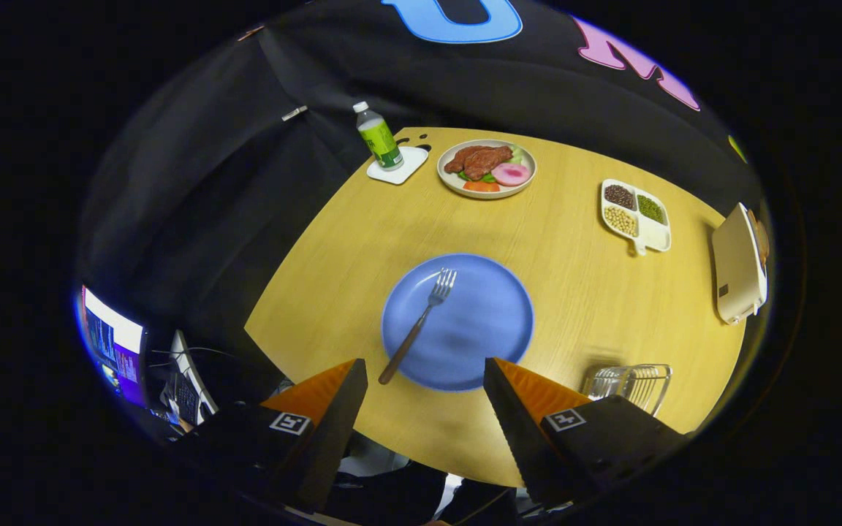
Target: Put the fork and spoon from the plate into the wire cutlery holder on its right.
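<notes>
While our gripper (425, 380) hangs wide open and empty above the plate (487, 336), the fork (421, 318) lies flat across it, so we risk skidding it off the rim; the holder (629, 383) sits just right.

A fork (419, 322) with a brown handle was laid diagonally on the blue plate (490, 343), tines pointing away; the wire holder (629, 383) was parked at its right.
</notes>
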Demonstrator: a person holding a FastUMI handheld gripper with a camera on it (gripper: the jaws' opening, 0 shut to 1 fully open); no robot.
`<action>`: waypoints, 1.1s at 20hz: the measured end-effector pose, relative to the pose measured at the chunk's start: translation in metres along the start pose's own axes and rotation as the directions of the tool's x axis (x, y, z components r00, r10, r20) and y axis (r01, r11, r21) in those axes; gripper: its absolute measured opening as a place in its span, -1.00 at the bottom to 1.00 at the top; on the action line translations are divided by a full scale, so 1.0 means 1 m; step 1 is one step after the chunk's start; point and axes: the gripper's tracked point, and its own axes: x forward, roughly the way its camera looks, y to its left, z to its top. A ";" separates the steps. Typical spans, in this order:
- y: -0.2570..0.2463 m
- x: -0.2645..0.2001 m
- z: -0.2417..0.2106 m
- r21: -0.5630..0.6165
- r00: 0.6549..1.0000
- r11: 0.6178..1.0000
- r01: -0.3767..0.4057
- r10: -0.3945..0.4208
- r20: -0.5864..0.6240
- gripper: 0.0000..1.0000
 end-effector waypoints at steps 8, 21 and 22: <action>-0.005 0.084 -0.009 0.134 0.992 0.985 0.108 -0.099 -0.072 0.99; -0.002 0.141 -0.041 0.320 0.970 0.936 0.148 -0.073 -0.233 0.56; -0.002 0.141 -0.039 0.324 0.972 0.935 0.142 -0.070 -0.224 0.49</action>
